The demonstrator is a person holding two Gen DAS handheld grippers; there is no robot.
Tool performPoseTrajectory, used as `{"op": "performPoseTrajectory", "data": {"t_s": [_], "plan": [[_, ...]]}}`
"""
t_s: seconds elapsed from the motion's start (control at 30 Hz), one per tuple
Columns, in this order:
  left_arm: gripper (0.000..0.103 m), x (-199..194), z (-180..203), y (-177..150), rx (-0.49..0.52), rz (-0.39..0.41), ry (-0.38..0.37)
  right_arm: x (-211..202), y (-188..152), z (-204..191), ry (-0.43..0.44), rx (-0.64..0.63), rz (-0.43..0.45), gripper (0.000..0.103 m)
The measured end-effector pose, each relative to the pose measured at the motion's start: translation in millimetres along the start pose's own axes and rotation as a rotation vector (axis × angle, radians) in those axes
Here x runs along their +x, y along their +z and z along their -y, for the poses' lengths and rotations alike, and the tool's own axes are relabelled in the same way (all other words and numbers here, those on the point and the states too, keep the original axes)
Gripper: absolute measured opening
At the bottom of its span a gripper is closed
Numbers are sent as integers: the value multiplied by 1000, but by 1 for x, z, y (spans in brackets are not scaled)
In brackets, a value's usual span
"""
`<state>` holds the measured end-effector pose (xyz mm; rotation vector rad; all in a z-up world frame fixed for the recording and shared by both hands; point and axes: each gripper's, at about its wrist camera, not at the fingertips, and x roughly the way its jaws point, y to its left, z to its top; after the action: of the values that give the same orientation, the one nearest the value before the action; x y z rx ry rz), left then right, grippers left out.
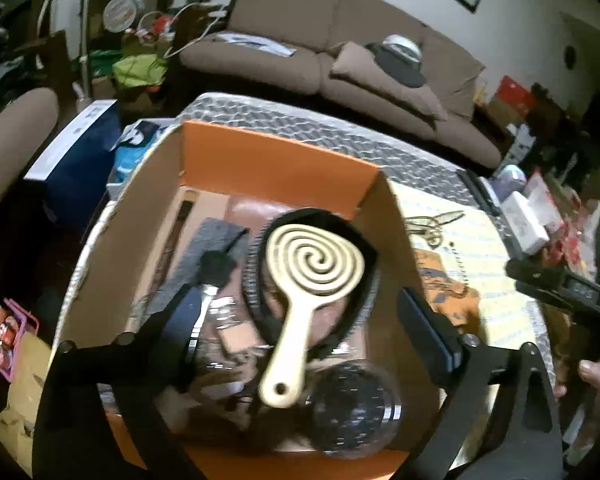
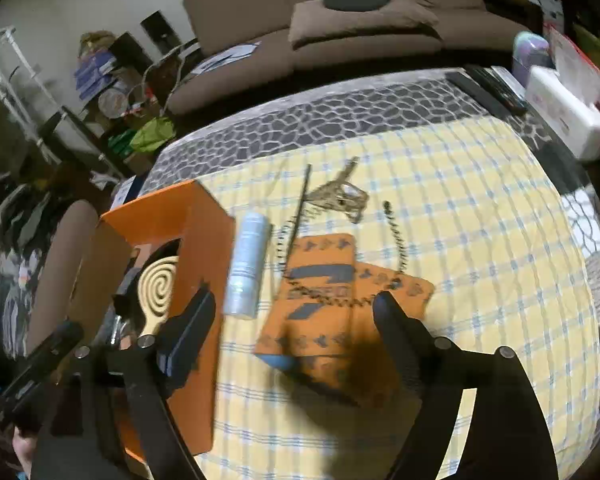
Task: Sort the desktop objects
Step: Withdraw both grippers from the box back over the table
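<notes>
- The left hand-held gripper (image 1: 300,316) hung over the orange box (image 1: 280,160) with its jaws spread wide and nothing pressed between the pads.
- Directly below and between its fingers lay a cream hairbrush (image 1: 300,292) with a spiral head, handle pointing back toward the gripper, loose inside the box.
- Under the hairbrush sat a black comb-toothed band (image 1: 256,292), and left of it a black makeup brush (image 1: 216,268); a round dark lidded jar (image 1: 352,412) lay near the gripper's right finger.
- The right hand-held gripper (image 2: 292,320) stood over the desk (image 2: 500,240), which carried a yellow checked cloth, its jaws also apart and holding nothing.
- Just ahead of its fingers lay an orange printed pouch (image 2: 324,300) with a beaded chain (image 2: 396,240) draped across it.
- A pale cylindrical bottle (image 2: 248,264) lay on its side ahead of the left finger, just beside the box's outer wall.
- Farther ahead lay a brown metal clip (image 2: 344,196) on the cloth.
- The box stood to the right gripper's left, the hairbrush showing inside it.
</notes>
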<state>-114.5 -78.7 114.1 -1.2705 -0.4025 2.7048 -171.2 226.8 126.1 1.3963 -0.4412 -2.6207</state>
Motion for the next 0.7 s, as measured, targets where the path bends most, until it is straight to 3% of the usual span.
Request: {"op": "performPoseTrajectory", "data": {"t_s": [0.27, 0.43, 0.7], "plan": [[100, -4, 51, -6, 96, 29, -63, 7, -1, 39, -19, 72, -28, 87], [100, 6, 85, -5, 149, -16, -103, 13, 1, 62, -7, 117, -24, 87], [100, 48, 151, 15, 248, -67, -64, 31, 14, 89, -24, 139, -17, 76]]}}
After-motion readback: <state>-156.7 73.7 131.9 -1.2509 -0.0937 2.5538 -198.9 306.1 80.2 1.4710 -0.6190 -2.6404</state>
